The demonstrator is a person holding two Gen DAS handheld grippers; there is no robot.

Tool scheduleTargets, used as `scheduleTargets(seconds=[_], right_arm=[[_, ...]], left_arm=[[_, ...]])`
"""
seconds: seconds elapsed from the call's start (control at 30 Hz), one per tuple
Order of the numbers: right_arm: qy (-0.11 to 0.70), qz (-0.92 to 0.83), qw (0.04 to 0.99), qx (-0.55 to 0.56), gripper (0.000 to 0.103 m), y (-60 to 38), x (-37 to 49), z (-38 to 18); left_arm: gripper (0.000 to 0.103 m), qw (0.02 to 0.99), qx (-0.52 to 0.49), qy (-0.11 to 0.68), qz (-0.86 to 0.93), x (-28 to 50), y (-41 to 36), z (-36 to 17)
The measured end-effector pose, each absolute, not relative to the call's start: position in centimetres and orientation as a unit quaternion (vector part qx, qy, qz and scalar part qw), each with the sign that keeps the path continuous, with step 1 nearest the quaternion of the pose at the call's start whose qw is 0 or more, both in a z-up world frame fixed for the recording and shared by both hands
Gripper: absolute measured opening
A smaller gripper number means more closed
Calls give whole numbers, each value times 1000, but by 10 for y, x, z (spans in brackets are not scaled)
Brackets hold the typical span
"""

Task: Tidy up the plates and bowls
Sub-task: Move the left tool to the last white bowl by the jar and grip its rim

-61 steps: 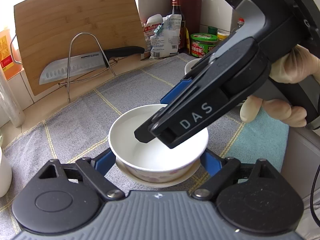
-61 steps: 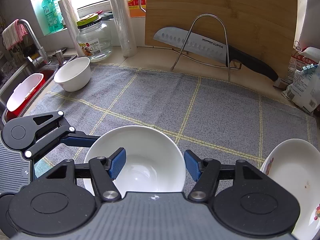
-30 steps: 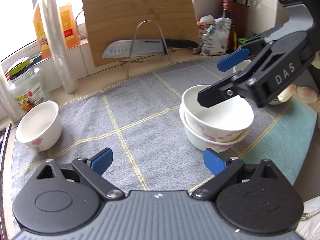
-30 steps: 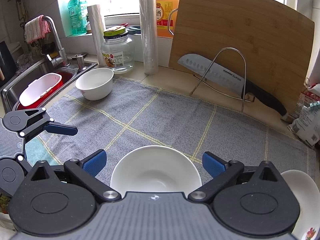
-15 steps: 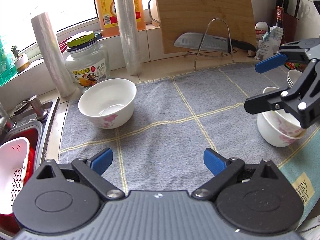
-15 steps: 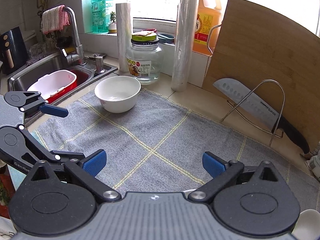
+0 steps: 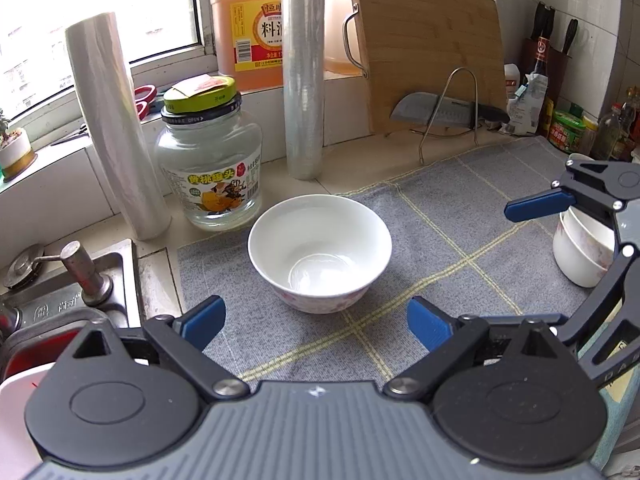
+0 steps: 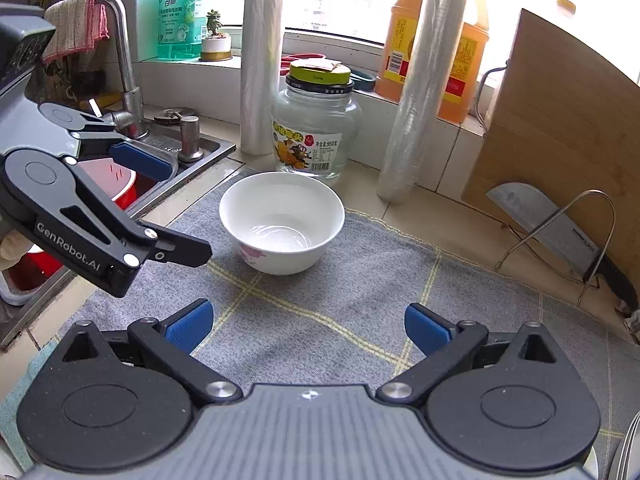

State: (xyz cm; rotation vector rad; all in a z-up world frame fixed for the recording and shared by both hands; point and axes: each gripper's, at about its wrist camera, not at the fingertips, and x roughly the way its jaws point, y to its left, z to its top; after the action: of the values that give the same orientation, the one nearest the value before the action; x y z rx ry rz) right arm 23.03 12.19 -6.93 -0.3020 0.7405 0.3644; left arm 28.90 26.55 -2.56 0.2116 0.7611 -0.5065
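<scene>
Both wrist views look steeply down and forward from close above the tabletop, sharing the white bowl at centre frame and the glass jar behind it

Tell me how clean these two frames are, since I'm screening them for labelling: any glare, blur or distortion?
Left wrist view: window blown out white, cutting board edge bowed by fisheye, bowl sharp. Right wrist view: backlit glare washes the orange bottle; bowl sharp, with soft reflections inside.
</scene>
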Motion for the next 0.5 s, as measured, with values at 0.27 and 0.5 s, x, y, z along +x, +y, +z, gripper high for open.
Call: scheduleTargets(seconds=[0.27,0.5], right_arm=[[380,157,903,-126,103,145,252,-97],[380,149,904,-130,103,150,262,-108]], left_arm=[[97,880,87,378,-274,331,269,-35],[97,868,68,398,-289,363,262,-49]])
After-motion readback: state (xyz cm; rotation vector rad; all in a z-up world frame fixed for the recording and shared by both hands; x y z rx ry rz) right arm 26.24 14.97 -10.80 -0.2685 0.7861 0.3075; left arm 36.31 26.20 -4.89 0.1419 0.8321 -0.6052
